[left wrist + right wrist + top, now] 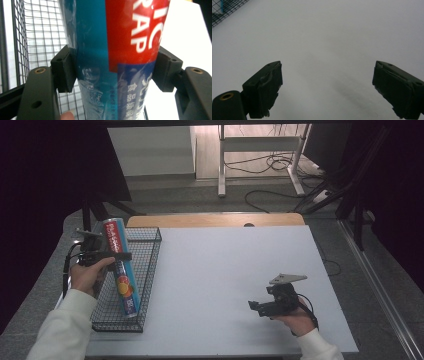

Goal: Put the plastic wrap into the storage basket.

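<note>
The counter carries a wire basket along its left edge, and a roll of plastic wrap leans tilted inside it. The left gripper has its jaws clamped on the roll's middle, so placement looks nearly done, with release outstanding. The right gripper rests idle, jaws wide apart and empty.

Only readable stuff is on the roll: big white letters on the red part, cut off by the frame, look like "IC" over "RAP". Below, on the blue band, there's white Chinese print, maybe "食品级", too blurry to be sure.
</note>
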Demonstrator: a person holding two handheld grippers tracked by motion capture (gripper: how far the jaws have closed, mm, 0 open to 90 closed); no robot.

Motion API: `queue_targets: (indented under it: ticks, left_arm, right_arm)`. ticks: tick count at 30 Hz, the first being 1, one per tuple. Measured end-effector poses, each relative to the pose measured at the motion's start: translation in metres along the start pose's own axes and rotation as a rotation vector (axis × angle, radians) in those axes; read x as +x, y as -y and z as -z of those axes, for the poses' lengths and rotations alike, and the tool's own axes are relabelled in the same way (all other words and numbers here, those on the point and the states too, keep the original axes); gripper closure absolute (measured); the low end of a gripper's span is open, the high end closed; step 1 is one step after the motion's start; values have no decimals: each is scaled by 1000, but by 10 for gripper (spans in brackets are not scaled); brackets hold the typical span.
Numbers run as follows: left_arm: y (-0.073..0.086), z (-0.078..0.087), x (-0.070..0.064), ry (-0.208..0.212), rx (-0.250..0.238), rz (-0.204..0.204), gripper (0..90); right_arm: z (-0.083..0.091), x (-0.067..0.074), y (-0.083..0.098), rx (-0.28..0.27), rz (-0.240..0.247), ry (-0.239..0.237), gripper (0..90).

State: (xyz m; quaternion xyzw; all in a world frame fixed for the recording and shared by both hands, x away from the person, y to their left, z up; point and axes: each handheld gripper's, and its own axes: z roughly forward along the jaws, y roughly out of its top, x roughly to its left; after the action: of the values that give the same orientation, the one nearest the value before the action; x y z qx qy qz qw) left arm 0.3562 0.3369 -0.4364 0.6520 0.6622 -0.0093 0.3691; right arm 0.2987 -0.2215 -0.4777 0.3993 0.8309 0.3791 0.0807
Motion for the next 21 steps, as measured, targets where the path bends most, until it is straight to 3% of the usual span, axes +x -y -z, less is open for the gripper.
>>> queue_targets:
  ticks: [5, 10, 16, 21]
  left_arm:
    - [-5, -17, -3, -51, 0, 31, 315]
    - [-11, -34, -3, -90, 30, 51, 314]
    - [-15, -49, -7, -149, 53, 54, 309]
    - [-15, -59, -1, -169, 64, 84, 306]
  right_arm:
    - [-1, 0, 0, 4, 1, 4, 96]
    - [-2, -1, 0, 9, 0, 8, 96]
    - [-3, -1, 0, 15, -2, 14, 96]
    - [-4, -1, 1, 24, -5, 21, 96]
